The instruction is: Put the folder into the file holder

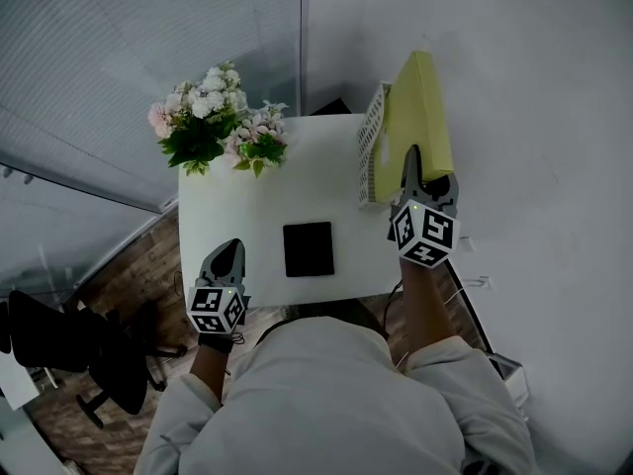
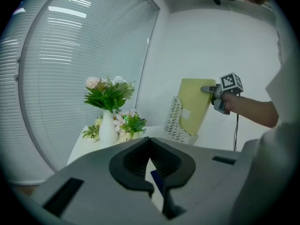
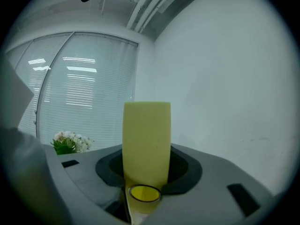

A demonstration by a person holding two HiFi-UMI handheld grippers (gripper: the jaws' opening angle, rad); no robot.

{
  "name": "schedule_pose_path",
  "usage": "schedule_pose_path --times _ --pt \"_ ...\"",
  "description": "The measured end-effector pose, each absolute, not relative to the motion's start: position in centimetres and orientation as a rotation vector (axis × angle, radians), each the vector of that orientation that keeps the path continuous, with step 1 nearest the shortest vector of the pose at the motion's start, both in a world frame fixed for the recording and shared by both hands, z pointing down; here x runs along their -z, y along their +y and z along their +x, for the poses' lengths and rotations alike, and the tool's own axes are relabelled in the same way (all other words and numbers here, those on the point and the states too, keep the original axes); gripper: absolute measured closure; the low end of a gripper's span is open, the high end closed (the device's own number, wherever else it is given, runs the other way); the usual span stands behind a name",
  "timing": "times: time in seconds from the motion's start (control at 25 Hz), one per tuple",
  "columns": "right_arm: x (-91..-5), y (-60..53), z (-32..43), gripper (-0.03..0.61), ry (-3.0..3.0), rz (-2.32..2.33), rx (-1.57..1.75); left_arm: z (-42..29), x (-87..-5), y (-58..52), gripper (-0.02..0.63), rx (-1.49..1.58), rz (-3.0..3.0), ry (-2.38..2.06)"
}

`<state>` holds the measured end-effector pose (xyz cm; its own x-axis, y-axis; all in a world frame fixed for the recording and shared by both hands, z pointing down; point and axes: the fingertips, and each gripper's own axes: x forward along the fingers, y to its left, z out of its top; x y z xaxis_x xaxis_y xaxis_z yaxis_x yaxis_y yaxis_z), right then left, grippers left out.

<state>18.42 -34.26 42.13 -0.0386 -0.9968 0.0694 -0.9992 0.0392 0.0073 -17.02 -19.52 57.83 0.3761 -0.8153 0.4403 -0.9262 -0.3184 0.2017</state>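
Note:
A yellow folder [image 1: 425,107] stands tilted with its lower edge down inside the white perforated file holder [image 1: 372,137] at the table's right edge. My right gripper [image 1: 410,161] is shut on the folder's near upper edge. In the right gripper view the folder [image 3: 146,139] rises between the jaws, a round ring hole at its base. The left gripper view shows the folder [image 2: 194,104], the holder [image 2: 174,121] and the right gripper [image 2: 211,89] from the side. My left gripper [image 1: 227,250] hovers at the table's front left, shut, with nothing in it.
The small white table [image 1: 316,166] carries a vase of flowers [image 1: 213,117] at the back left and a black pad [image 1: 308,248] near the front middle. A white wall runs close along the right. A black office chair [image 1: 69,349] stands on the floor at left.

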Motion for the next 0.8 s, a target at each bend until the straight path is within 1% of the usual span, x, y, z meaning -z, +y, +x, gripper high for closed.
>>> schedule_pose_path --times 0.4,0.8 --pt "-42.9 -35.8 18.2 0.411 -2.251 2.163 -0.057 -16.9 -58.9 -19.9 0.604 -0.397 2.193 -1.503" --pt "-48.7 -36.0 17.9 0.410 -2.201 2.126 -0.070 -16.8 -59.7 -20.4 0.606 -0.424 2.173 -1.494"
